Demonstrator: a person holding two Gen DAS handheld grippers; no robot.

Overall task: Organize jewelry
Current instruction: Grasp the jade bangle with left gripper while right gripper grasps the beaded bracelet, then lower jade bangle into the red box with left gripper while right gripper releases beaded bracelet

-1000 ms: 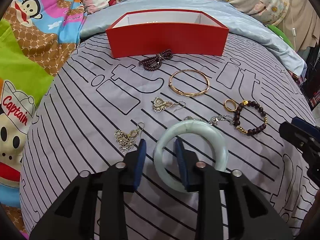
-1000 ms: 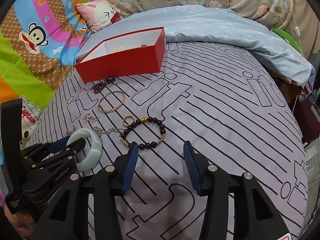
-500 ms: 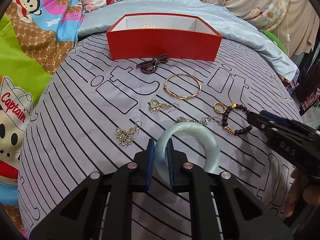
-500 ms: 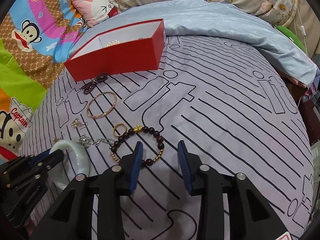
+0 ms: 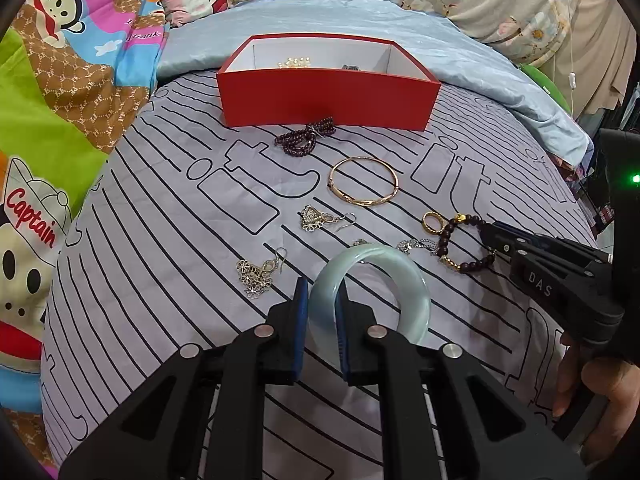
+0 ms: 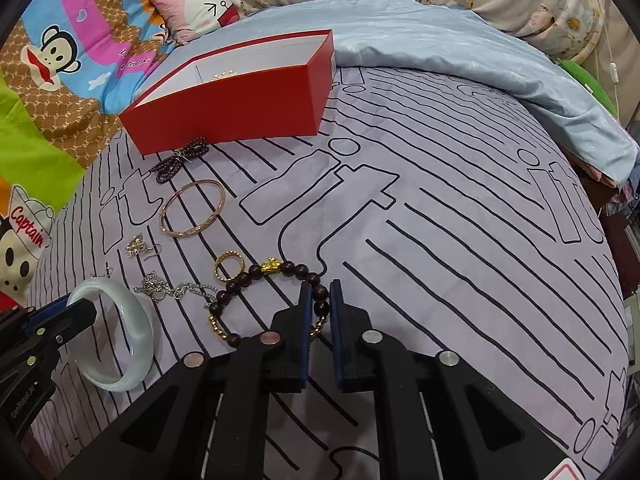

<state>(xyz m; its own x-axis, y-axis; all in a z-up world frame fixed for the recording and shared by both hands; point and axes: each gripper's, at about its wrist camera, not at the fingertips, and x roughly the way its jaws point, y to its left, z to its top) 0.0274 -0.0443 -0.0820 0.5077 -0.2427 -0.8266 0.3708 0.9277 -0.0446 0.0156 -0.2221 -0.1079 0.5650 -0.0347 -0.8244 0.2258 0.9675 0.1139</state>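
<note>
Left wrist: left tongs (image 5: 323, 312) clamp jade bangle (image 5: 404, 280); right tongs (image 6: 320, 312) pinch bead bracelet (image 6: 240, 280).

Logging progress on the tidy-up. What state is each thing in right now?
Left tool: shut on jade bangle.
Right tool: shut on bead bracelet.
Red box: open, some jewelry inside.
Gold bangle: flat on bedspread.

The right hand-held gripper (image 6: 320, 312) pinches the dark bead bracelet (image 6: 276, 272) on the bedsheet (image 6: 440, 240).
</note>
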